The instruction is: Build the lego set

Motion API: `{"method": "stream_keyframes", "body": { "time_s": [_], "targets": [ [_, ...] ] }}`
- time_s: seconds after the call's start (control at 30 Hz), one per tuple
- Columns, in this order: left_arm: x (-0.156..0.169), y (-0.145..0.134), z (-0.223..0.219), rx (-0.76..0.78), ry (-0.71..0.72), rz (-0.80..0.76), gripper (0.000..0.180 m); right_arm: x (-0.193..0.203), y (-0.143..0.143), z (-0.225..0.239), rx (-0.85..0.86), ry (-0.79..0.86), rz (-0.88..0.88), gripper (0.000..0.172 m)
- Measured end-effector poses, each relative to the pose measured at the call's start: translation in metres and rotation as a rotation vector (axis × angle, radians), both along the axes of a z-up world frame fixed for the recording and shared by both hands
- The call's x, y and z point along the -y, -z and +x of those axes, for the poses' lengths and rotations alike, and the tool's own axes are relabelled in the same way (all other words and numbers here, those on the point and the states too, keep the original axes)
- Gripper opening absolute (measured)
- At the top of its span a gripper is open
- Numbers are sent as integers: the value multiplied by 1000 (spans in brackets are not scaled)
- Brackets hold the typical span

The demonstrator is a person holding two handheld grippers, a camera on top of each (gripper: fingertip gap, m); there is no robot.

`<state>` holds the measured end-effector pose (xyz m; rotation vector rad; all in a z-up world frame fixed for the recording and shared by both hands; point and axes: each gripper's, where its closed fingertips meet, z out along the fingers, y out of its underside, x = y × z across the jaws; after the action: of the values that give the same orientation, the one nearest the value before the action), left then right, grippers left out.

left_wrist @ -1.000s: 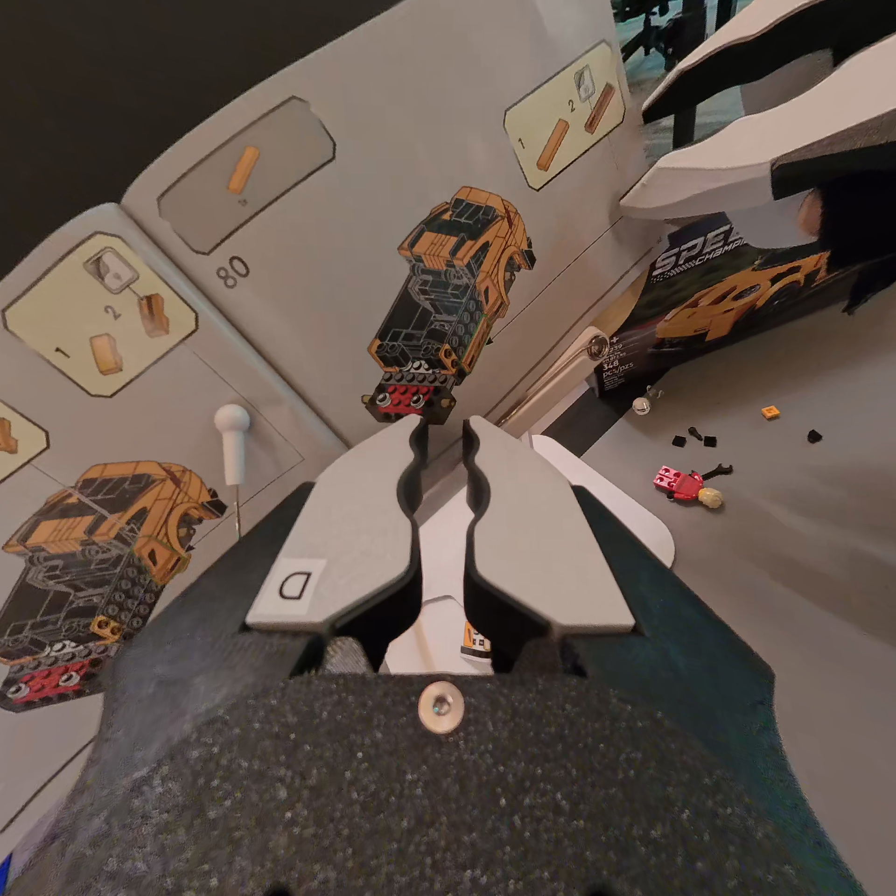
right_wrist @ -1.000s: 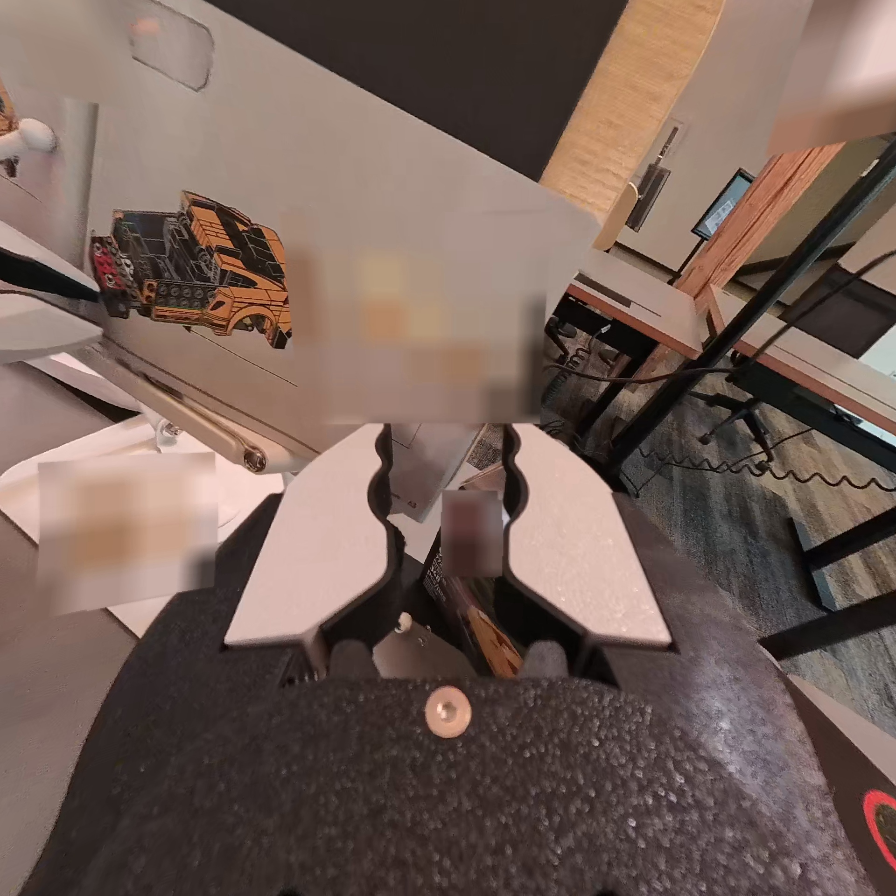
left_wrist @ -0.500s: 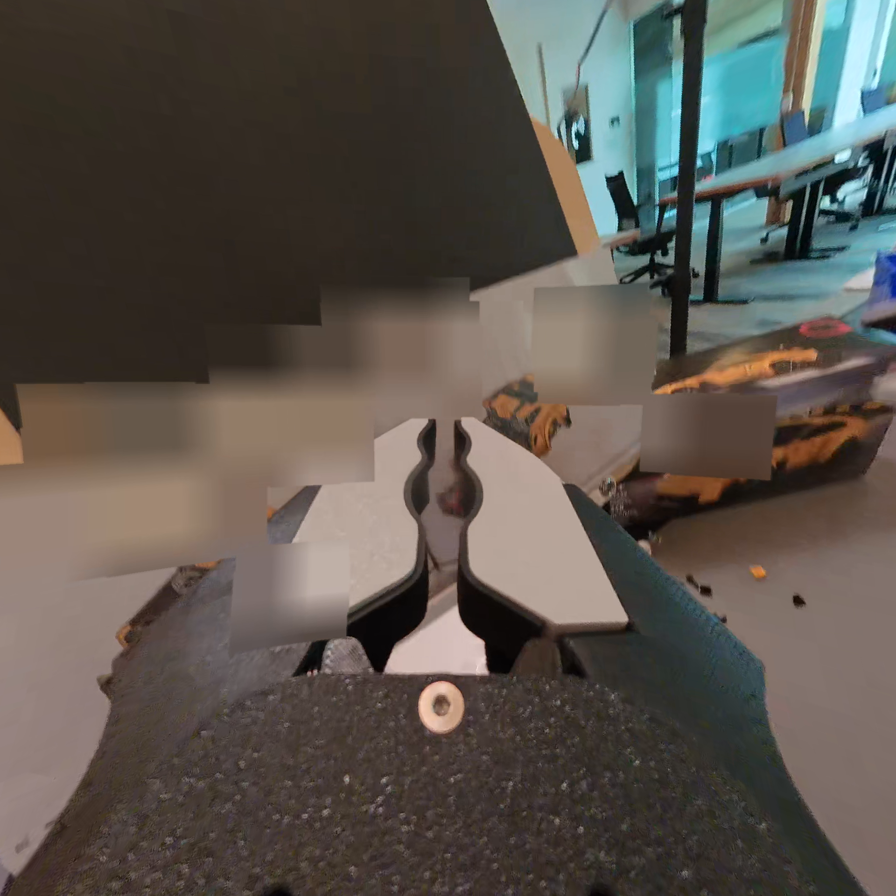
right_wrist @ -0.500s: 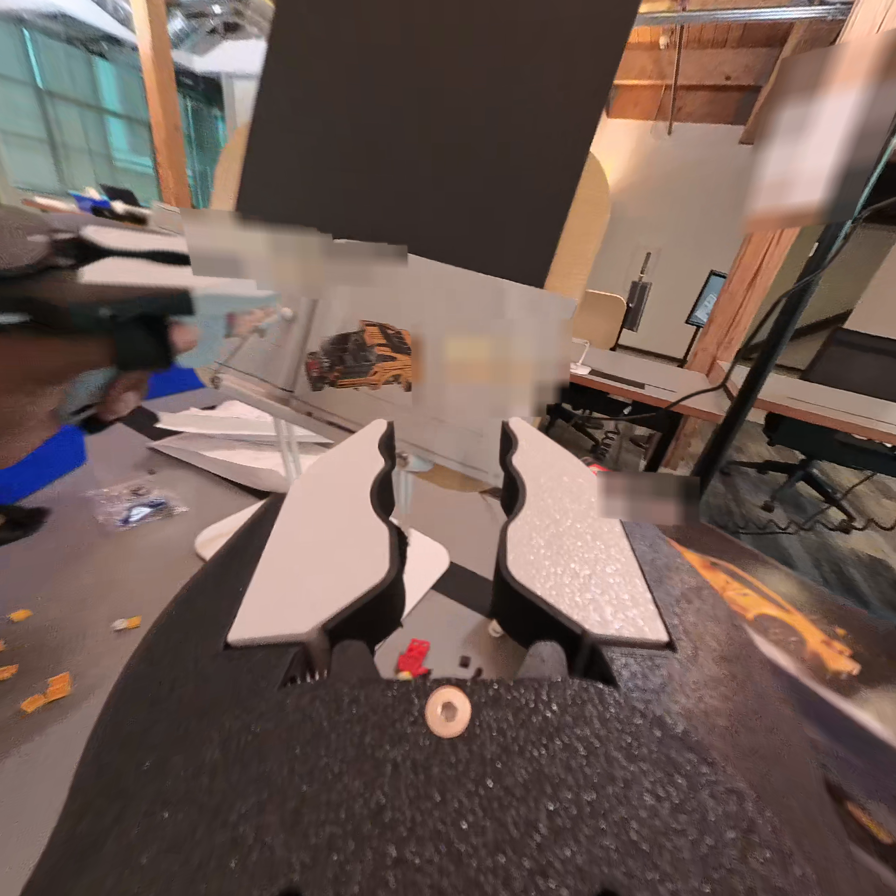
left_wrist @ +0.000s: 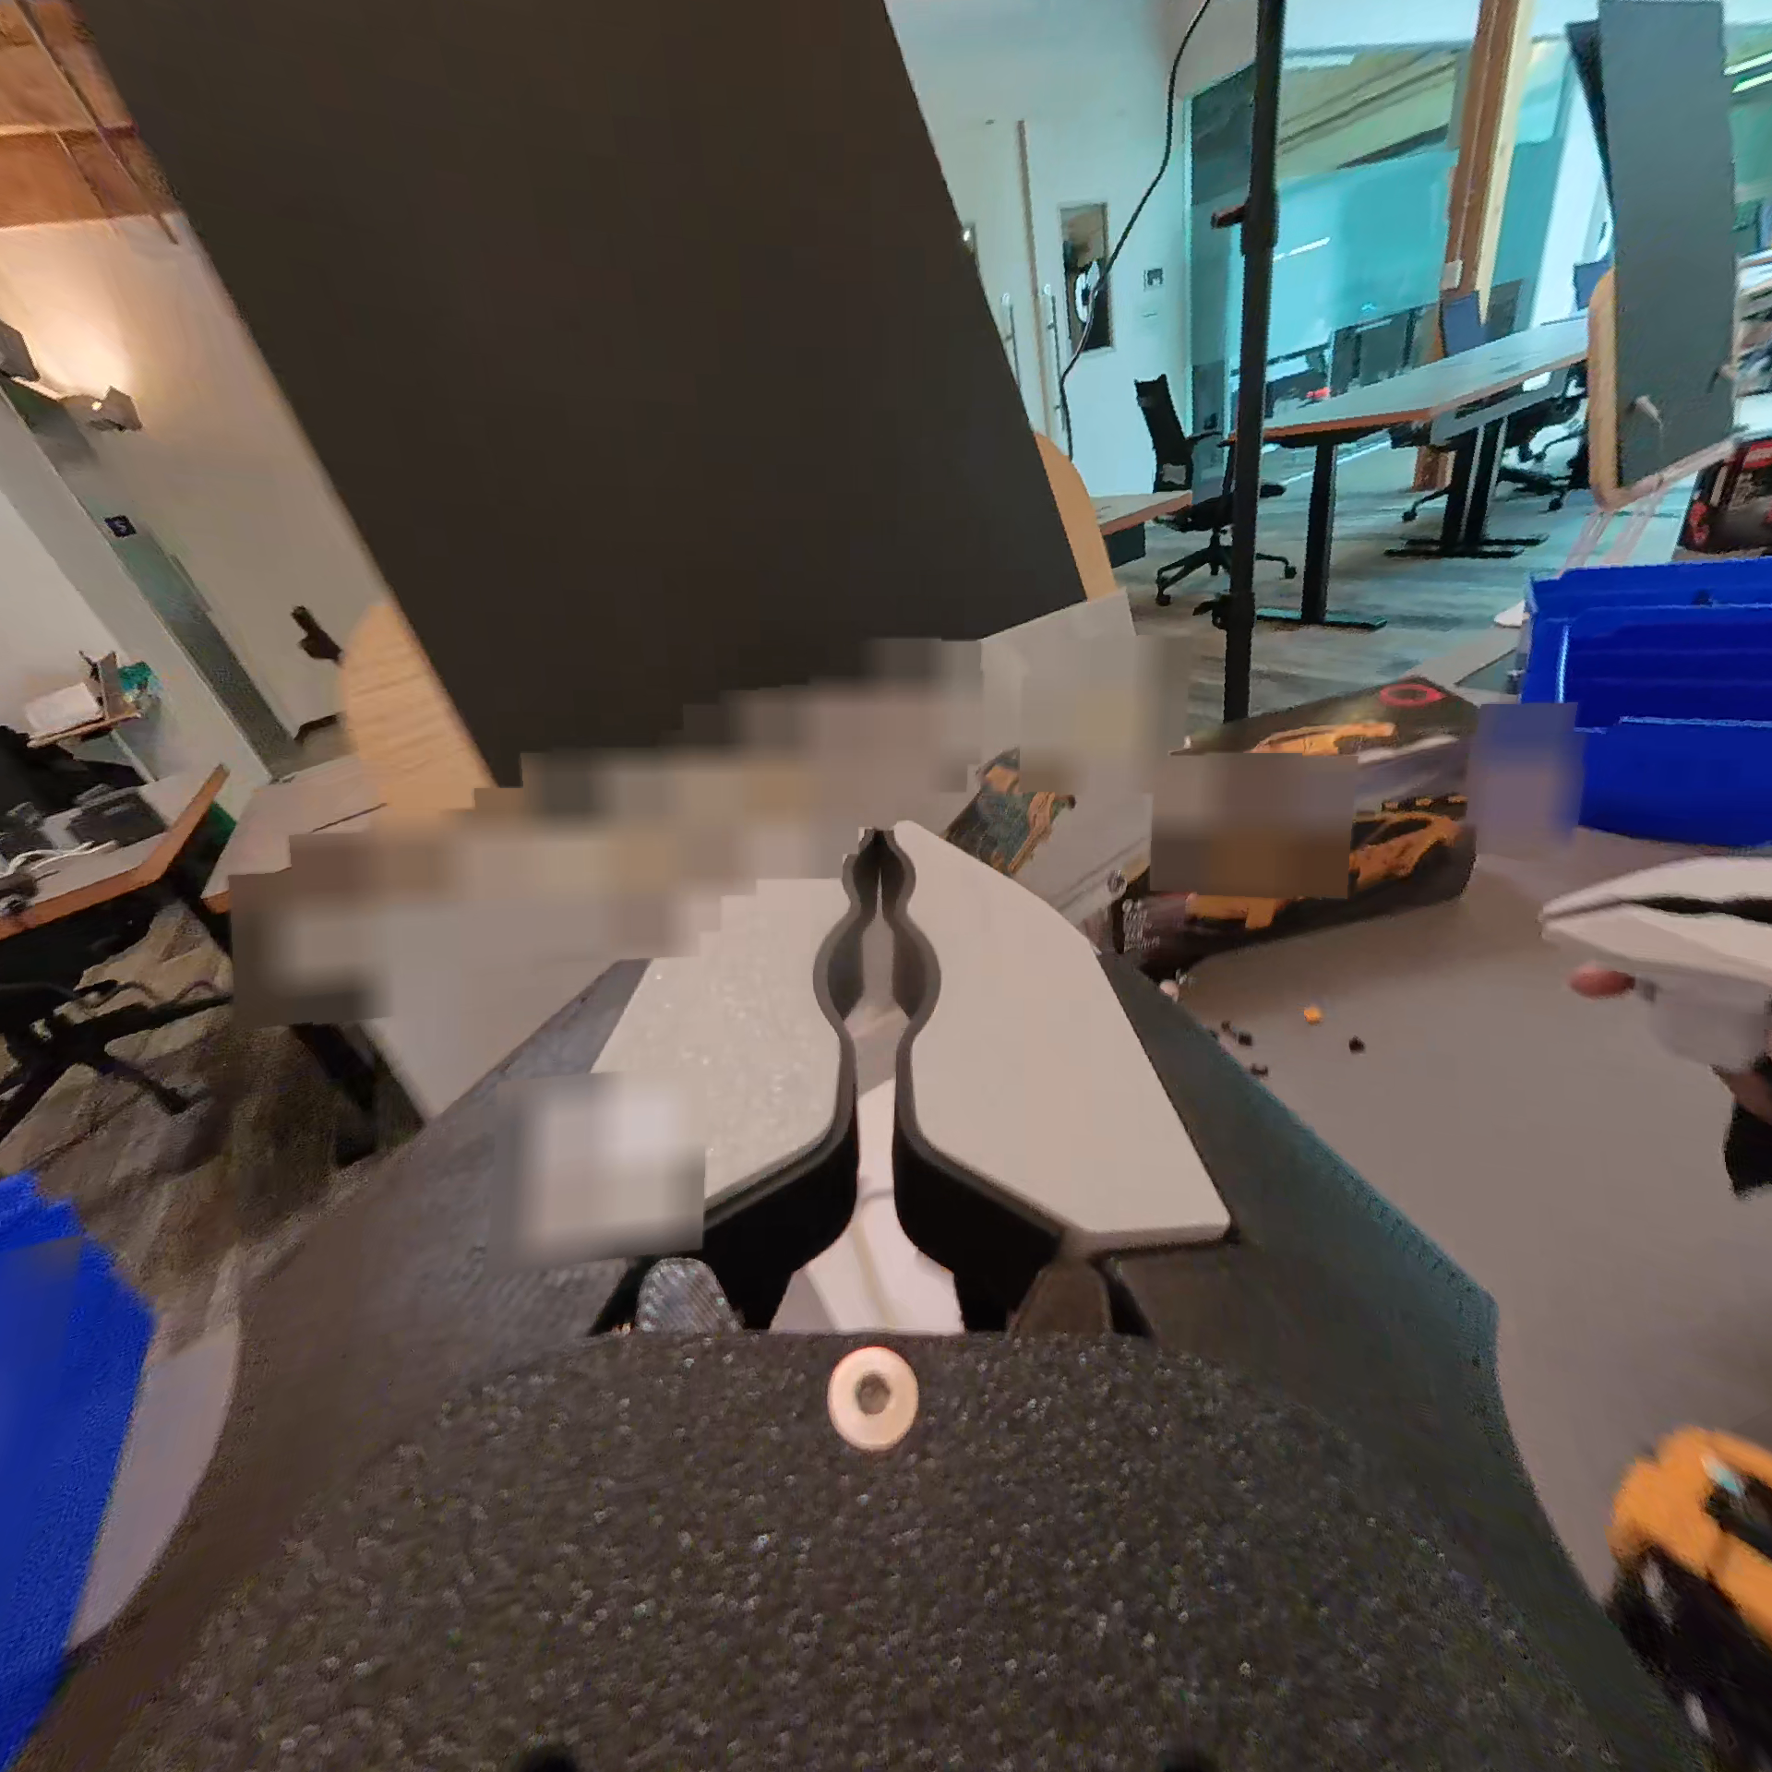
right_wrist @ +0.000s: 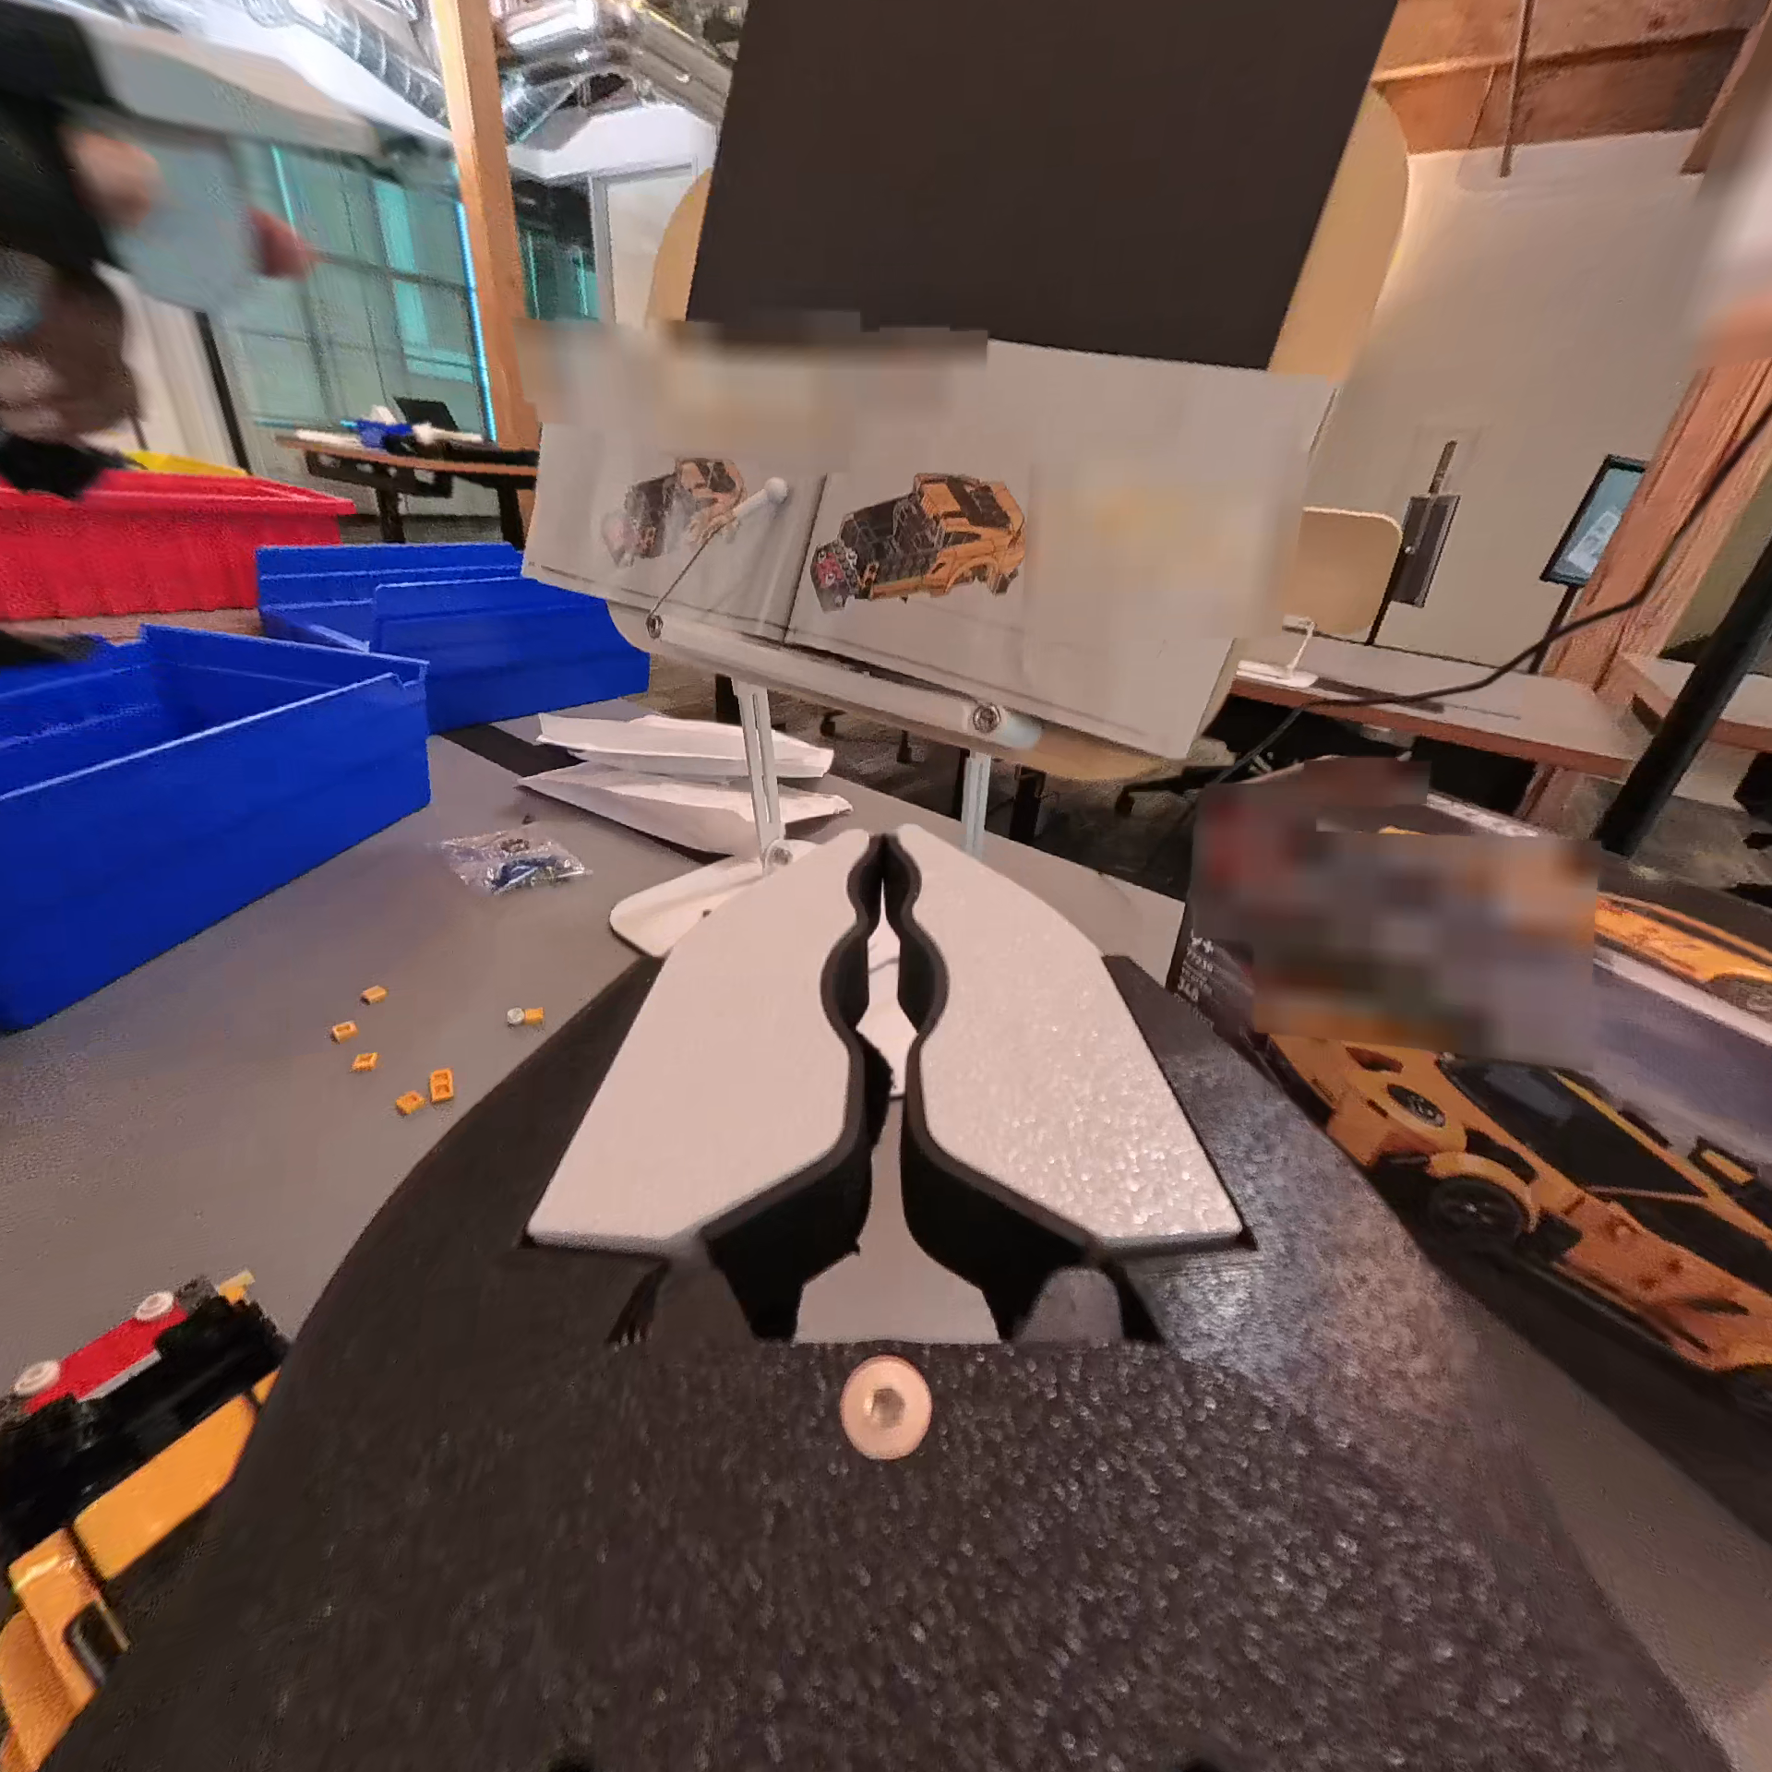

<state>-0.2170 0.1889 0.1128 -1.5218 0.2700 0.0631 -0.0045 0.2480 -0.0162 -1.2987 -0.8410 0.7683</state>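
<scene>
both grippers float over the grey desk point(right_wrist: 192, 1131) with fingers clenched on nothing: the left gripper point(left_wrist: 874, 844) near the toy-car box point(left_wrist: 1400, 863), the right gripper point(right_wrist: 882, 849) before the booklet stand point(right_wrist: 767, 767), orange bricks point(right_wrist: 422, 1093) scattered nearby.

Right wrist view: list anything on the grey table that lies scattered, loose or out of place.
Small orange bricks lie scattered loose on the grey table beside the blue bins, not in them. A small clear bag of parts and crumpled white paper bags lie near the booklet stand. Nothing looks broken.
</scene>
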Motion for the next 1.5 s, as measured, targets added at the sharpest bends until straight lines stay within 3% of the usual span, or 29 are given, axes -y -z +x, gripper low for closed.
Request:
{"method": "stream_keyframes", "body": {
  "time_s": [0.03,0.23,0.4,0.5,0.67,0.9,1.07,1.3,1.4,1.5],
  "targets": [
    [17,-1,-9,-5,-9,-9,0,0,3,2,0,-7,-6,0],
    [118,34,-96,-91,-177,-176,0,1,16,5,17,-30,-39,0],
    [187,103,-201,-52,-301,-621,23,6,36,5,38,-85,-71,0],
    [212,157,-228,-91,-212,-912,22,2,50,-1,58,-99,-122,0],
    [238,230,-236,-346,-7,-1261,21,4,62,-5,152,-69,-32,0],
    [259,278,-226,-795,261,-1592,30,6,81,-9,257,-49,37,0],
    [268,305,-235,-1023,386,-1736,33,3,90,-7,289,-34,33,0],
    [267,312,-249,-1177,407,-1756,10,-1,96,-6,310,-25,27,0],
    [267,312,-249,-1158,403,-1731,9,-1,97,-6,309,-31,22,0],
    [261,303,-228,-866,439,-1624,9,0,95,-6,302,-39,26,0]
  ]
}}
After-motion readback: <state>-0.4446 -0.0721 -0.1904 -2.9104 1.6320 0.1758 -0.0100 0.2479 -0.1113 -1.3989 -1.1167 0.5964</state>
